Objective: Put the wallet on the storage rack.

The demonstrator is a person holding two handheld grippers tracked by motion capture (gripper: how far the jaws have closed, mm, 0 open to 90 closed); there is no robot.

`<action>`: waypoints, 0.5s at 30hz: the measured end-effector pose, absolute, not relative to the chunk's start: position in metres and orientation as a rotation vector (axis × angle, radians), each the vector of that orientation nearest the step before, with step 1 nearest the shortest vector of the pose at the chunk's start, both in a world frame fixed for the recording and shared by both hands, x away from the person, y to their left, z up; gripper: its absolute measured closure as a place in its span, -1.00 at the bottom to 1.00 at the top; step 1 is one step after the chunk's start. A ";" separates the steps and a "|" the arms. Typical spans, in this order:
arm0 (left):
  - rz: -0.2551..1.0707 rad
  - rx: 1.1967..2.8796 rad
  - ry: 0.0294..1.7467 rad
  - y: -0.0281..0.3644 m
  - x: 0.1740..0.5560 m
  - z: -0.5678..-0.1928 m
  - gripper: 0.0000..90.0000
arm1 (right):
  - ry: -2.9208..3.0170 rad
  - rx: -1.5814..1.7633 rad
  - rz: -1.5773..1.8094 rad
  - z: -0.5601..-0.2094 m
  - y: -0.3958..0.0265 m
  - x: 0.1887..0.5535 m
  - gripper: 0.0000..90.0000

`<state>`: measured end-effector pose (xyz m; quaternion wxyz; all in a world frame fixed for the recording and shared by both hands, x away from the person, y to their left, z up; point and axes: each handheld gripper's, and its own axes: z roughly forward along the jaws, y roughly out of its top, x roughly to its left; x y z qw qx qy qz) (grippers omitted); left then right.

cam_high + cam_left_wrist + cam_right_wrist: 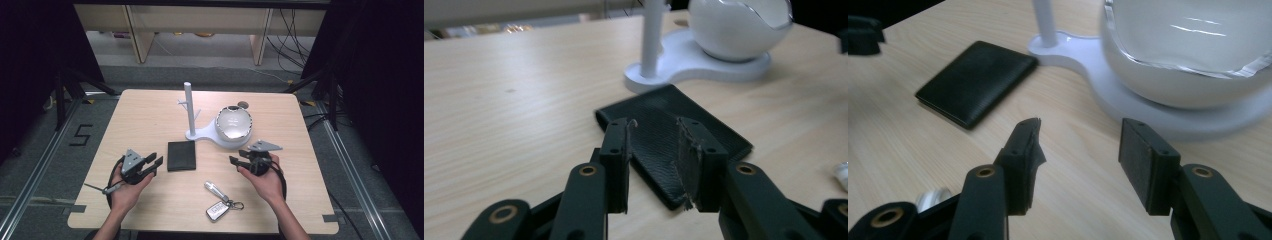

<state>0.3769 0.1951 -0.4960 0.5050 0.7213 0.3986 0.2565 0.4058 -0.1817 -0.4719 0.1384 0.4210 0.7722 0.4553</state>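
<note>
A black wallet [181, 155] lies flat at the table's middle; it is also in the left gripper view [719, 135] and the right gripper view [975, 82]. My left gripper [152, 164] rests just left of it, open, jaws aimed at the wallet's near corner with nothing between the pads [654, 131]. My right gripper [239, 157] is open and empty to the wallet's right [1082, 131], pointing at the white stand's base [1083, 55]. The stand carries a white bowl [233, 124] and an upright post [188, 107].
A key bunch with a silver fob [216, 210] and a metal tag [215, 190] lies near the table's front edge [200, 231], between the person's hands. Bare tabletop stretches along the left side and the far edge. Dark stands and cables flank the table.
</note>
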 end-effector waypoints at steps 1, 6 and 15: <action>0.607 1.779 0.967 0.190 0.378 -0.494 0.50 | 2.266 1.178 1.289 -0.470 -0.176 0.413 0.14; 0.544 1.880 1.011 0.175 0.385 -0.490 0.65 | 2.363 1.154 1.261 -0.469 -0.136 0.438 0.16; 0.410 1.992 1.064 0.163 0.403 -0.498 0.85 | 2.438 1.269 1.274 -0.475 -0.093 0.465 0.27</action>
